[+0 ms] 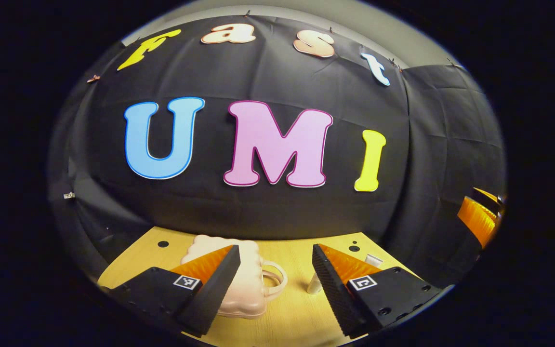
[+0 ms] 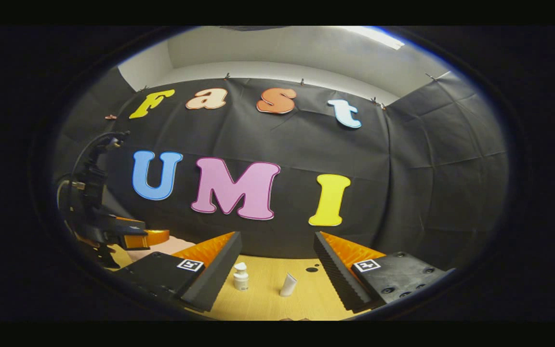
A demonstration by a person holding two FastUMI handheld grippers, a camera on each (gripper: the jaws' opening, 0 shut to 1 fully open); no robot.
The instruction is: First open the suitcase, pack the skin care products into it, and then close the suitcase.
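Note:
A closed pale pink suitcase (image 1: 246, 289) lies on the wooden table (image 1: 292, 313), its handle pointing right. My left gripper (image 1: 275, 246) hovers open above it, the left finger over the case, nothing between the fingers. A white tube (image 1: 314, 284) stands just right of the handle, and a second white item (image 1: 373, 260) sits farther right. In the right gripper view, my right gripper (image 2: 276, 234) is open over the table (image 2: 263, 301), with a white pump bottle (image 2: 241, 278) and a white tube (image 2: 287, 284) ahead between its fingers. A corner of the suitcase (image 2: 164, 246) shows at left.
The black cloth wall closes off the table's far edge and right side. The right gripper (image 1: 480, 217) appears at the right edge of the left gripper view. The left gripper (image 2: 145, 237) with its cable is at the left of the right gripper view. Small dark holes (image 1: 163, 244) dot the tabletop.

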